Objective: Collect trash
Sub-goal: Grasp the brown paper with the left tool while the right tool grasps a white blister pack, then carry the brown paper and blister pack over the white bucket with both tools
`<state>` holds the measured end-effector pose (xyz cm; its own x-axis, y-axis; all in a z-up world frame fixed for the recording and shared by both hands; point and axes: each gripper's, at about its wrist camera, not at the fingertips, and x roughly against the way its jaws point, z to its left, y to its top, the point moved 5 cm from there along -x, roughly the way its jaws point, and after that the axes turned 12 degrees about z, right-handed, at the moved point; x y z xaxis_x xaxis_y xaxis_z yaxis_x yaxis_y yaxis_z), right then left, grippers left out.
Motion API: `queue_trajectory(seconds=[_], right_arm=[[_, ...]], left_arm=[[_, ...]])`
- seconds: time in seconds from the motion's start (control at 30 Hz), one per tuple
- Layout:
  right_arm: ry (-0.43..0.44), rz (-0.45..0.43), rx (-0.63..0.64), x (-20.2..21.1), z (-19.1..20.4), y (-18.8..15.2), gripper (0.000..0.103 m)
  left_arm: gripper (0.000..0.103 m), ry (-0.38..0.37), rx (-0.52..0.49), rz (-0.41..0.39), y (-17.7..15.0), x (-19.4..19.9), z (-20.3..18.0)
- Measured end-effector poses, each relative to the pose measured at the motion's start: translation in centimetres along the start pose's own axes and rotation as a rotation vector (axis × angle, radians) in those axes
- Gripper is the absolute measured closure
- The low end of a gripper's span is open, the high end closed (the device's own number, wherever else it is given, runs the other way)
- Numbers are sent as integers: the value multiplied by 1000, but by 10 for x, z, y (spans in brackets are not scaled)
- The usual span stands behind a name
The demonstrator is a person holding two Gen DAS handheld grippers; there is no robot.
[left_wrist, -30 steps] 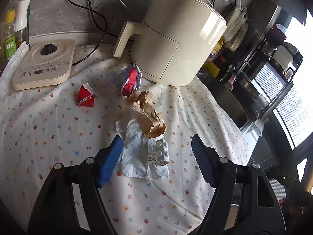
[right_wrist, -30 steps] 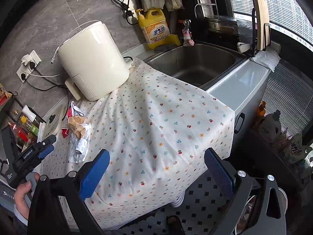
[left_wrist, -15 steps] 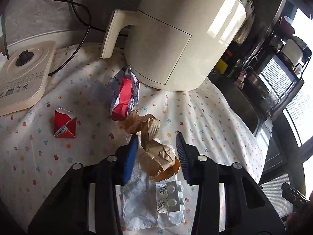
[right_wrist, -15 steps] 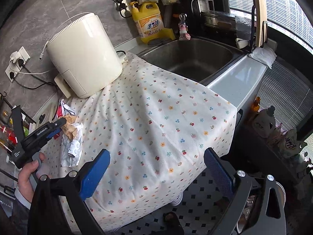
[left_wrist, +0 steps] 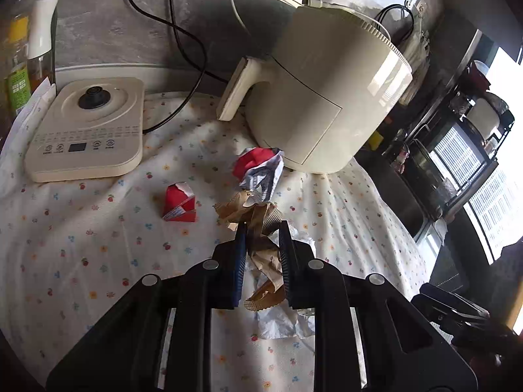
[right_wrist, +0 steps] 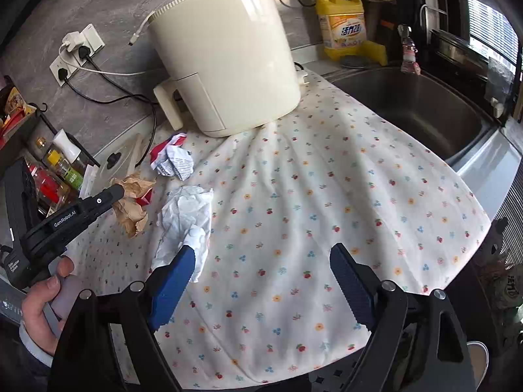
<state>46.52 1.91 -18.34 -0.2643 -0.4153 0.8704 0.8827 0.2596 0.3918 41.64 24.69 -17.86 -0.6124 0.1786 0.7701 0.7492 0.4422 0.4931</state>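
My left gripper [left_wrist: 261, 228] is shut on a crumpled brown paper wrapper [left_wrist: 261, 248] and holds it just above the flowered cloth; it shows in the right wrist view [right_wrist: 130, 202] too. Under it lies crumpled white paper [left_wrist: 281, 320], also in the right wrist view [right_wrist: 186, 215]. A red and white crumpled packet [left_wrist: 261, 166] lies by the air fryer, and a small red folded carton [left_wrist: 178, 202] lies left of the wrapper. My right gripper [right_wrist: 261, 258] is open and empty above the cloth, its left finger next to the white paper.
A cream air fryer [left_wrist: 327, 98] stands at the back. A flat cream appliance base [left_wrist: 88, 130] sits at the left with bottles [left_wrist: 19, 65] behind. A steel sink [right_wrist: 408, 107] lies to the right, with a yellow detergent bottle [right_wrist: 343, 26] behind. Cables run along the wall.
My left gripper closed on the brown paper wrapper and lifted it back a little. My right gripper moved in closer over the cloth toward the white paper.
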Motion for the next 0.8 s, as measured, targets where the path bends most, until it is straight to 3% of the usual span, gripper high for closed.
queue_trajectory(seconds=[0.2,0.37,0.53,0.67,0.8], right_arm=[[50,74,79,-40,42,12,35],[55,117,114,-69,61,19,37],[-2,158,125,-94,68,24,51],[-8,181,135,-101,74,24,79],[0,168,135,-93,73,21,80]], left_arm=[[84,54,69,-24,-16,28,38],[84,103,119,-34,-31,48,65],[84,131,160,-61,-46,70,81],[84,153,184,-61,-59,81,90],[84,160,199,-72,-68,88,92]])
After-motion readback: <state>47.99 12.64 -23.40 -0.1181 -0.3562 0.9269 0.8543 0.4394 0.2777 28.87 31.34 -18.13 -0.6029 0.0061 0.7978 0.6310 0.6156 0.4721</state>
